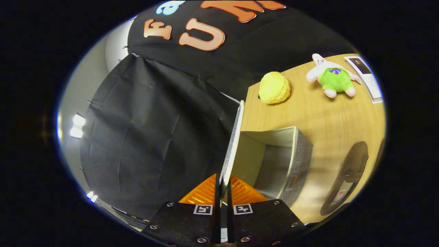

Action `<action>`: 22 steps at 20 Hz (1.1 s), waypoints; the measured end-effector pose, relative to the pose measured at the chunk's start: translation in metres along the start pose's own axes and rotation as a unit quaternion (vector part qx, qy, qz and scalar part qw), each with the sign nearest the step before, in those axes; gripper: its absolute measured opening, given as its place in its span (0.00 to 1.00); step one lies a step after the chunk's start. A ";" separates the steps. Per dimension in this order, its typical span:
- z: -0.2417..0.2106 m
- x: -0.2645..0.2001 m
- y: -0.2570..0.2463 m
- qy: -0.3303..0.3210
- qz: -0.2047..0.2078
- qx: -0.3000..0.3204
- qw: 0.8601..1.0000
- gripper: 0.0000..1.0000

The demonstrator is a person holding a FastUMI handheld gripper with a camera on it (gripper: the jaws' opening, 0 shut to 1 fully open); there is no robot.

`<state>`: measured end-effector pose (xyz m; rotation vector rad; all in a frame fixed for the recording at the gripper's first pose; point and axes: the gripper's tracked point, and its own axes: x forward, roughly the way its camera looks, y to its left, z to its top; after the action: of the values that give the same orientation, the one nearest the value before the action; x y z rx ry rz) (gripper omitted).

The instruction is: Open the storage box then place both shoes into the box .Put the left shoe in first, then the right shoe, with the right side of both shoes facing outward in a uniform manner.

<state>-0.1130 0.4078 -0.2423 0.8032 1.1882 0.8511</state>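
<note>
Looking across the wooden table (329, 113), I am seeing the grey storage box (291, 151) standing open just ahead of the fingers, its pale interior showing nothing inside. I am holding its lid (233, 144) raised on edge, with the gripper (223, 187) closed on the lid's rim, both fingers pressing it. A dark shoe (346, 178) is lying beside the box. Beyond the box, a yellow plush (274, 87) and a pink-and-green plush toy (332, 78) are resting apart.
</note>
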 end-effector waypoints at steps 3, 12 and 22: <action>-0.001 0.023 0.029 0.003 0.017 -0.008 1.000 0.10; -0.011 0.104 0.096 -0.006 0.039 -0.031 0.999 0.32; -0.005 0.070 0.067 -0.037 0.014 -0.077 0.996 0.96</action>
<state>-0.1161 0.5016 -0.2151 0.7208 1.0348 0.9174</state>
